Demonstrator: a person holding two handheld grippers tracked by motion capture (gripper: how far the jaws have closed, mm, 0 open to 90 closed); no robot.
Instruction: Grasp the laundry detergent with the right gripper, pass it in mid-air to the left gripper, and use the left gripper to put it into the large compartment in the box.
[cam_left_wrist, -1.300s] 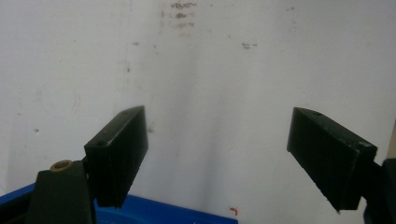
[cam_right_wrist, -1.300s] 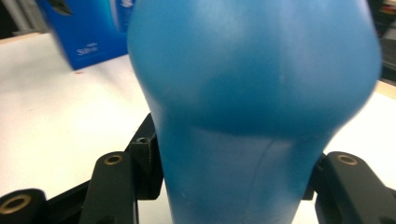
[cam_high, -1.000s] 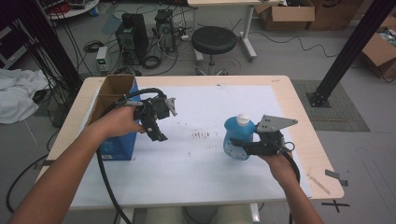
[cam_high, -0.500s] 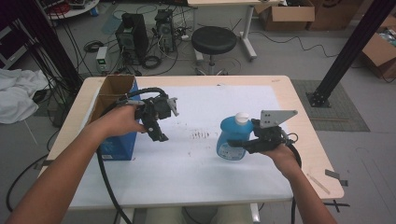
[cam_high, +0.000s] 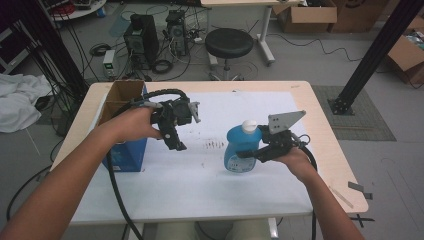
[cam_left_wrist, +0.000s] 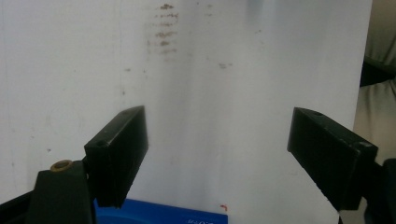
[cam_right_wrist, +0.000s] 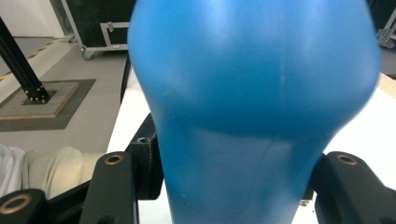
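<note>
Since a second ago, the blue bottle (cam_high: 240, 150) has shifted a little leftward across the table (cam_high: 320, 120) in the right gripper's hold, and the left gripper has lifted slightly above the white sheet (cam_high: 210, 175); the box and the sheet have not moved.

At the far left of the high view, an open cardboard box (cam_high: 120, 97) with blue printed sides stands at the left edge of the table. Just beside it, the person's left hand (cam_high: 132, 125) holds the left gripper (cam_high: 177, 145), its tips pointing down toward the white sheet. Seen from the left gripper view, its two black jaws stand wide apart with nothing between them, only the sheet and a few faint brown marks (cam_left_wrist: 163, 35) beyond; a strip of the blue box shows at the bottom edge.

Near the middle of the sheet, those brown marks lie between the two grippers. To their right, the blue bottle with a white cap (cam_high: 248, 125) stands upright on the sheet, well apart from the box. The right gripper (cam_high: 250, 152) is clamped on the bottle's lower body from the right side, held by the right hand (cam_high: 295, 160). In the right gripper view the bottle's blue body (cam_right_wrist: 252, 107) sits squeezed between the two black jaws.
</note>
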